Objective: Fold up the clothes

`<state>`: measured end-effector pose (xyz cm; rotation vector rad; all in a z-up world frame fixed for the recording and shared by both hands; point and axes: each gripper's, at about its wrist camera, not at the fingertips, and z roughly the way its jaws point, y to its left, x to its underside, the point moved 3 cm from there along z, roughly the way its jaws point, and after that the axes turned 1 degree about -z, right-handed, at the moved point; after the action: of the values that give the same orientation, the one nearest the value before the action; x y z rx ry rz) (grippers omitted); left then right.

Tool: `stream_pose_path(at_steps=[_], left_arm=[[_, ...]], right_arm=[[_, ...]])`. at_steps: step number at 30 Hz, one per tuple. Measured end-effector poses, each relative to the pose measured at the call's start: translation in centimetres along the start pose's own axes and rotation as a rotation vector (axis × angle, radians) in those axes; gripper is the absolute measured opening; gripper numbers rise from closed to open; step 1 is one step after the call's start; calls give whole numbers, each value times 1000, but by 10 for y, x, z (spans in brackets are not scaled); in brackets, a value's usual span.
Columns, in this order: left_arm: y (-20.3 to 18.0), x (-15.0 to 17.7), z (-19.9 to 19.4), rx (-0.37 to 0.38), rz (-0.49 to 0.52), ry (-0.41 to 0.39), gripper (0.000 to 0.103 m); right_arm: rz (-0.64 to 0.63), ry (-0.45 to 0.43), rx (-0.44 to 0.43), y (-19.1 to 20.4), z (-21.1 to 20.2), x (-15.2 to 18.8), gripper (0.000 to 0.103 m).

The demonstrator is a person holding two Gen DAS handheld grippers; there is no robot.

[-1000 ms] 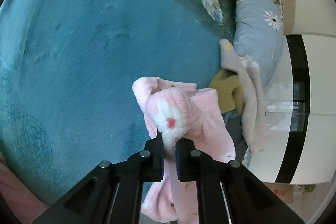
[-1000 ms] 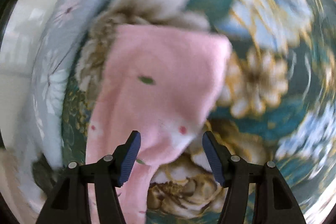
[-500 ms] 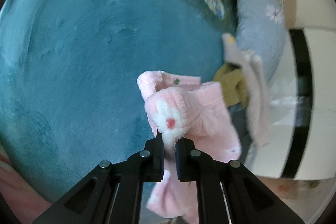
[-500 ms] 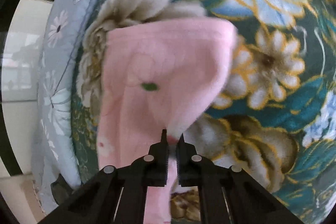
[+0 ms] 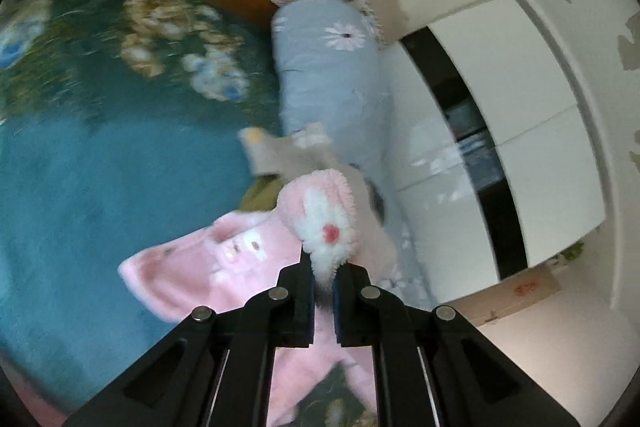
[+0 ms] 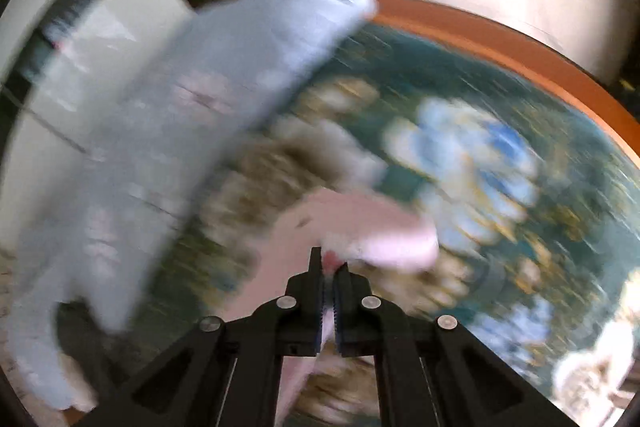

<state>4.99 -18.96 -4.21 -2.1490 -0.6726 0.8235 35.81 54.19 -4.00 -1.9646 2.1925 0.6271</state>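
Both claws, left claw [image 5: 323, 269] and right claw [image 6: 329, 269], pinch the pink garment [image 5: 224, 259]: soft, light fleece, droops freely, best held at its edges.

The right tool [image 6: 329, 269] pinches a pink garment [image 6: 372, 227] over the floral bedspread [image 6: 500, 163], beside a blue pillow [image 6: 192, 115].

Teal blanket [image 5: 100, 187] lies bare and open to the left, while on the right the blue pillow [image 5: 332, 75], a grey garment [image 5: 288, 151] and an olive cloth [image 5: 260, 197] crowd the bed edge beside the white cabinet [image 5: 500, 99].
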Motion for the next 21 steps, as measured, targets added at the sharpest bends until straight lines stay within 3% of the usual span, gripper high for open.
stream_pose_path(at_steps=[1, 2, 4, 8, 13, 15, 17, 18, 21], left_arm=[[11, 6, -4, -27, -1, 0, 7], [33, 12, 1, -105, -22, 25, 7], [89, 26, 9, -207, -151, 73, 7], [145, 38, 10, -257, -315, 92, 7], [152, 41, 15, -269, -308, 86, 7], [153, 41, 15, -270, -301, 85, 7], [156, 43, 14, -265, -312, 85, 7], [160, 46, 14, -260, -324, 88, 7], [168, 53, 14, -246, -357, 93, 8]], right_arm=[[4, 31, 50, -13, 9, 12, 4], [10, 69, 81, -23, 18, 25, 4], [21, 145, 141, -42, 37, 51, 4], [-13, 231, 197, -47, 58, 75, 4], [-46, 246, 185, -35, 60, 62, 7], [-48, 231, 190, -33, 56, 53, 16], [-28, 210, 213, -37, 51, 45, 51], [-11, 205, 224, -41, 50, 42, 58], [55, 131, 250, -49, 34, 27, 61]])
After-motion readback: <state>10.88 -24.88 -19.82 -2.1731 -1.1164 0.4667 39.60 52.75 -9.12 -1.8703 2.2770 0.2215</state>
